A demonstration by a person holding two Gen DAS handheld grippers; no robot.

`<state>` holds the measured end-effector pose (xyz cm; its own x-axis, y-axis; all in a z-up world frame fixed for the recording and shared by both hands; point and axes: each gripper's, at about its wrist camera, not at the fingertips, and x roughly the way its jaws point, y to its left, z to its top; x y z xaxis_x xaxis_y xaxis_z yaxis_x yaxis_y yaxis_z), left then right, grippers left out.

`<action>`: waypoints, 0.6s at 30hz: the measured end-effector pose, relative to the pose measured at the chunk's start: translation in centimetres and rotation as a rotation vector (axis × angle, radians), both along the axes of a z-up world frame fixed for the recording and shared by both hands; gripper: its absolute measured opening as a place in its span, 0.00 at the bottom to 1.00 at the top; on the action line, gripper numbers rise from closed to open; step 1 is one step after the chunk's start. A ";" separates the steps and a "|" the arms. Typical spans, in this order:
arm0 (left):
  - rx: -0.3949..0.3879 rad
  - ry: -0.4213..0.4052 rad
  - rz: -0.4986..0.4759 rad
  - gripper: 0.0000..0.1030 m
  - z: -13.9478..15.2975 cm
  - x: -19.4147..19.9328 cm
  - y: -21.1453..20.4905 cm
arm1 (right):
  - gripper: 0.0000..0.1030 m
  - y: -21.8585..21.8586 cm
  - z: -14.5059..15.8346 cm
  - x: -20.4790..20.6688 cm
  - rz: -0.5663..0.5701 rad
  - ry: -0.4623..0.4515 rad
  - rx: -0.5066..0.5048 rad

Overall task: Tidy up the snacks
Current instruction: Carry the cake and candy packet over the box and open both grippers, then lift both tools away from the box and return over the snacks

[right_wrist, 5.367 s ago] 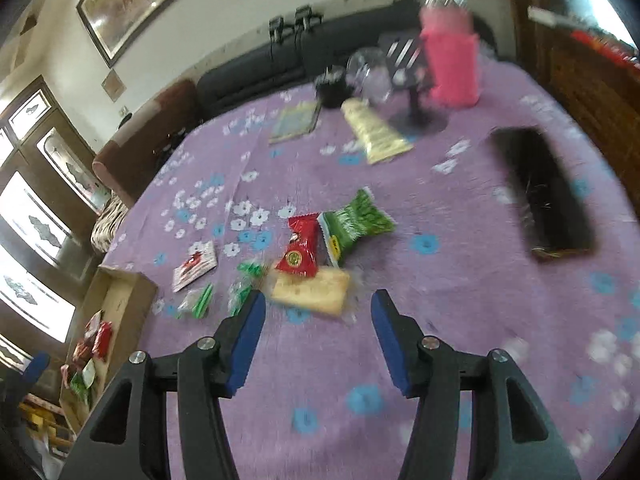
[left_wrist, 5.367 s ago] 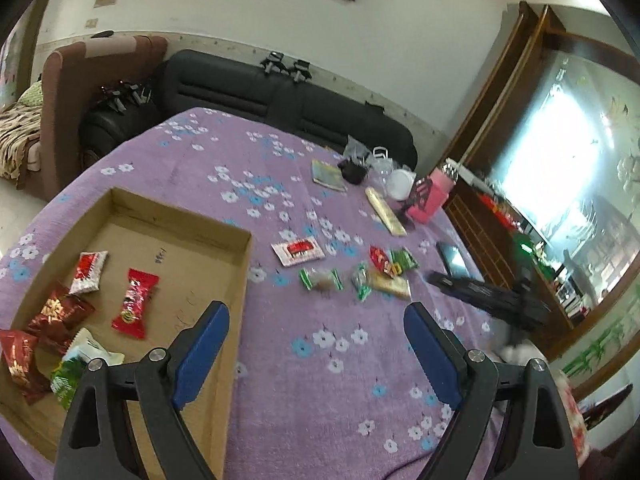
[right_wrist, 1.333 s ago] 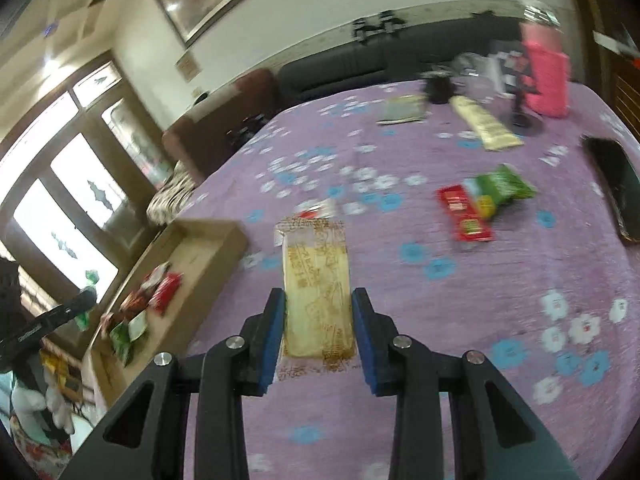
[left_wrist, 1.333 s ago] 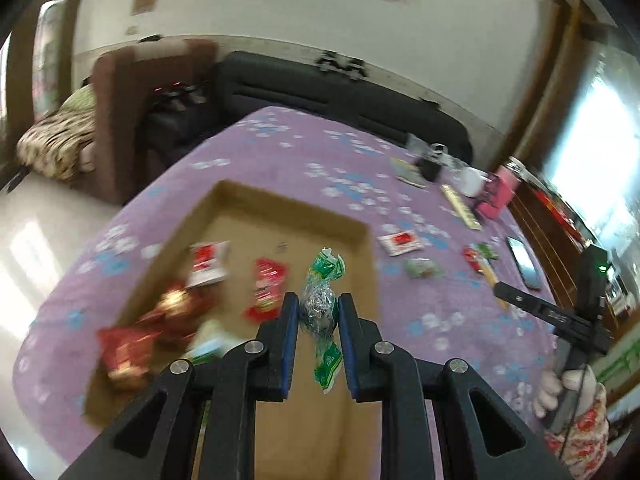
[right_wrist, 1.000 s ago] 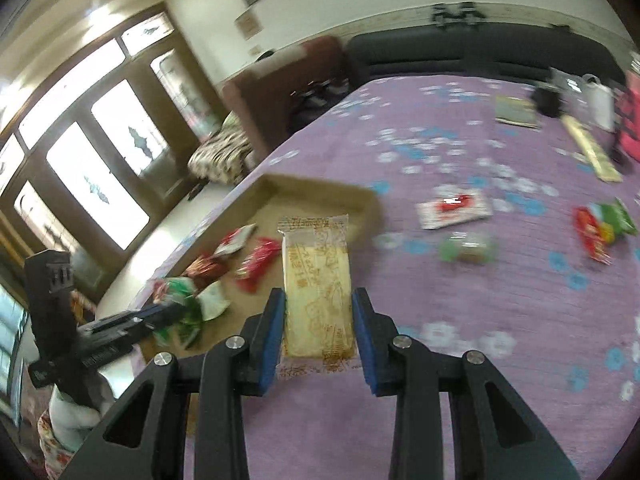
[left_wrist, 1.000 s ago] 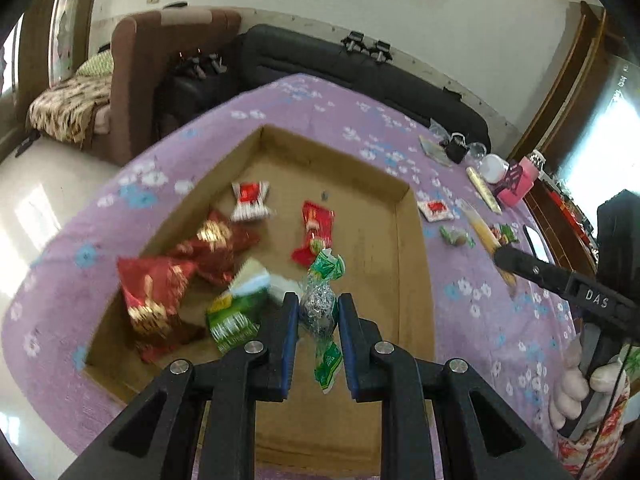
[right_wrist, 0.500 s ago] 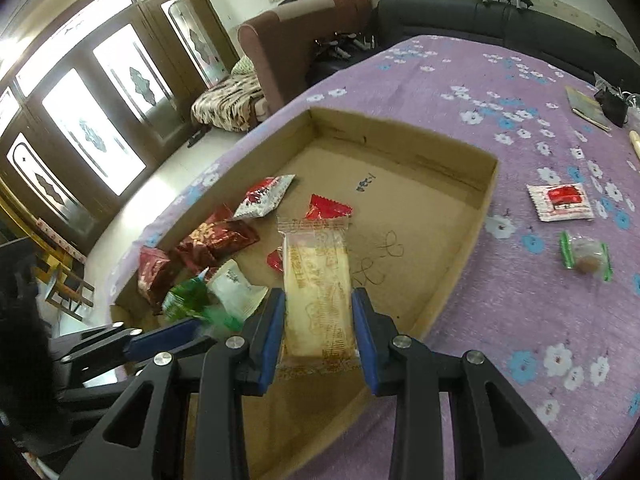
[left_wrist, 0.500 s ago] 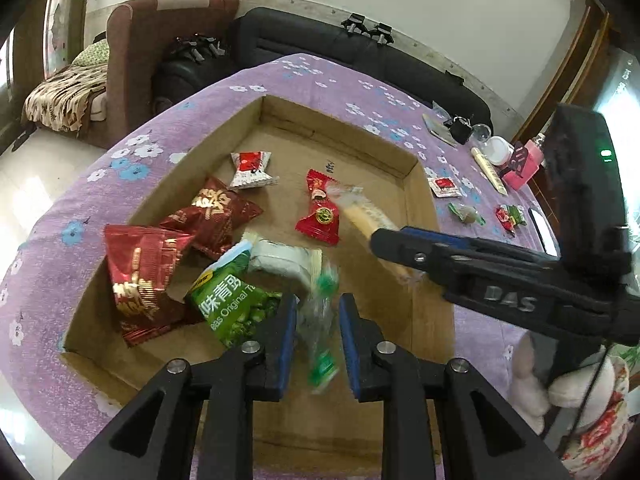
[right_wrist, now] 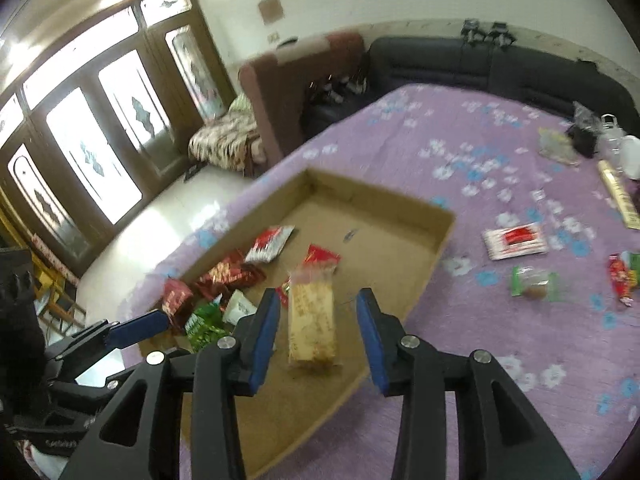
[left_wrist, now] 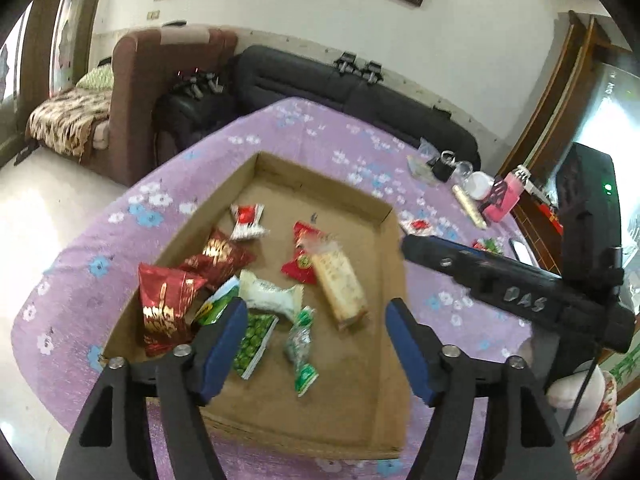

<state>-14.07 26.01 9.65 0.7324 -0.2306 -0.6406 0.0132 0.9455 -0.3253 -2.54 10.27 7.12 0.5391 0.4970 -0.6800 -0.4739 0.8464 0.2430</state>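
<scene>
Both grippers hang over the cardboard box [left_wrist: 390, 256] that sits on the purple flowered tablecloth [left_wrist: 312, 136]. The left gripper [left_wrist: 312, 344] has its jaws standing wide apart after just opening, and nothing is pressed between the blue pads; the green-ended candy [left_wrist: 301, 344] lies on the box floor, between the two fingers in this view but clear of both. The right gripper [right_wrist: 318, 332] has also just been opening: its jaws stand apart, and the yellow biscuit pack [right_wrist: 311, 322] lies between them without touching either pad, its long side running along the fingers, down on the cardboard near the box's right wall. From the left wrist view the same biscuit pack [left_wrist: 339, 284] rests beside a small red packet [left_wrist: 302, 258], with a white wrapper [left_wrist: 266, 294], a green packet [left_wrist: 250, 336] and several red and gold packets [left_wrist: 166, 308] gathered at the left side of the box. Outside the box, on the cloth, a red and white sachet [right_wrist: 514, 240], another green-ended candy [right_wrist: 534, 283] and a red and green pair of packets [right_wrist: 622, 276] lie well apart from both grippers.
</scene>
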 end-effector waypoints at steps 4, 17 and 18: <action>0.029 -0.072 -0.007 0.83 1.8 -1.2 -0.8 | 0.38 -4.2 3.0 -1.1 -0.075 -0.056 0.026; 0.024 -0.368 -0.068 0.83 12.9 -7.3 -0.7 | 0.48 -25.6 26.4 -11.0 -0.516 -0.445 -0.043; 0.044 -0.390 -0.075 0.84 13.9 -7.7 -1.0 | 0.50 -26.6 28.0 -12.2 -0.551 -0.475 -0.065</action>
<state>-21.73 25.04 23.53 0.9049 -0.2714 -0.3279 0.1975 0.9501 -0.2414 -14.76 -16.30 35.07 0.9436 0.0351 -0.3291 -0.0168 0.9982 0.0581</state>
